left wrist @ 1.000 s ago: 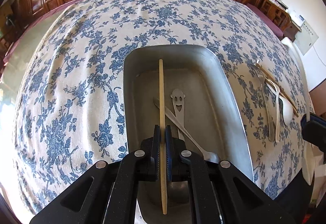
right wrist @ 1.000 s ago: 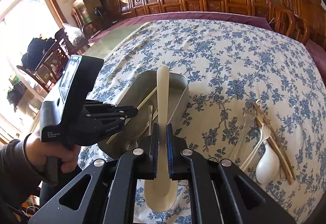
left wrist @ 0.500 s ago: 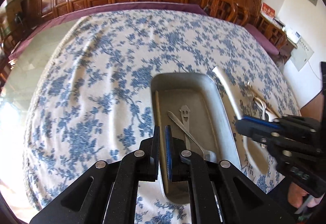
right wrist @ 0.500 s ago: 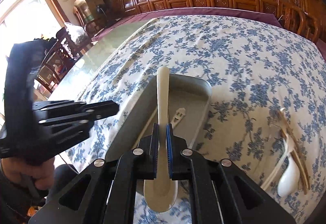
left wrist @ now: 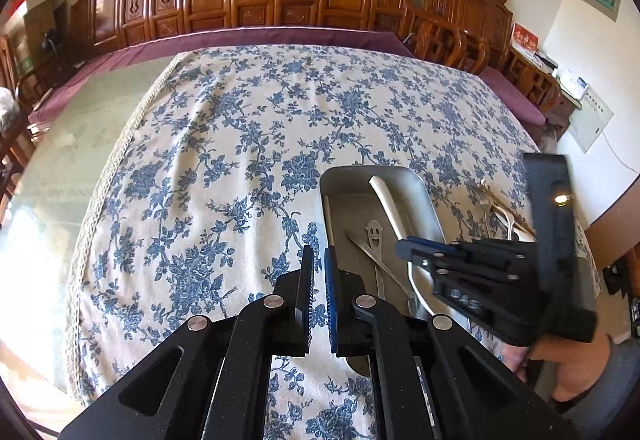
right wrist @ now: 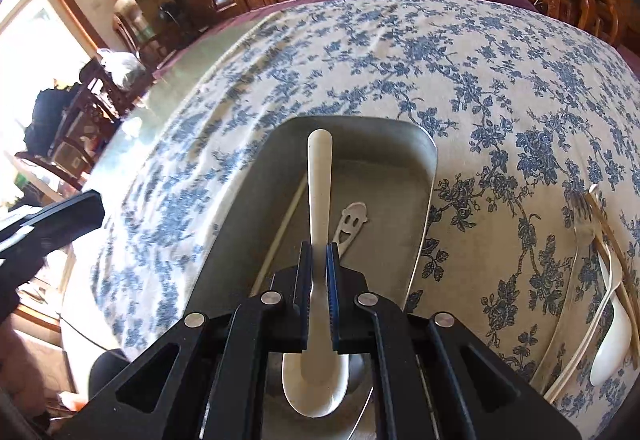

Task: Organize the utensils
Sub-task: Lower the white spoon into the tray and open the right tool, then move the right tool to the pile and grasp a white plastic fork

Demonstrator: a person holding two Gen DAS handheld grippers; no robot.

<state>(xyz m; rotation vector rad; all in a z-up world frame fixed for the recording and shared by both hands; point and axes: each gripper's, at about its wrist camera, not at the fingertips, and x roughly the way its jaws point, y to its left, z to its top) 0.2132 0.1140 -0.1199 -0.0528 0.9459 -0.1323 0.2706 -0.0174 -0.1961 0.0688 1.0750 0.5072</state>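
A grey metal tray (right wrist: 424, 168) sits on the flowered tablecloth. In it lie a pale chopstick (right wrist: 288, 216) along the left wall and a steel utensil with a smiley-face handle (right wrist: 352, 220). My right gripper (right wrist: 318, 252) is shut on a white spoon (right wrist: 320, 180), held over the tray with its handle pointing away and its bowl near the camera. In the left wrist view my left gripper (left wrist: 319, 252) is shut and empty, above the cloth just left of the tray (left wrist: 420, 192). The right gripper (left wrist: 402, 250) and the spoon handle (left wrist: 386, 200) show over the tray there.
More utensils lie on the cloth right of the tray: a steel fork (right wrist: 580, 216), a white spoon (right wrist: 608, 352) and wooden chopsticks (right wrist: 612, 236). Carved wooden chairs line the far side of the table. A hand in a dark sleeve (left wrist: 568, 360) holds the right gripper.
The left gripper has let go of the chopstick, which now lies in the tray, and has risen and drawn off to the left. The right gripper has carried the white spoon over the tray and lower.
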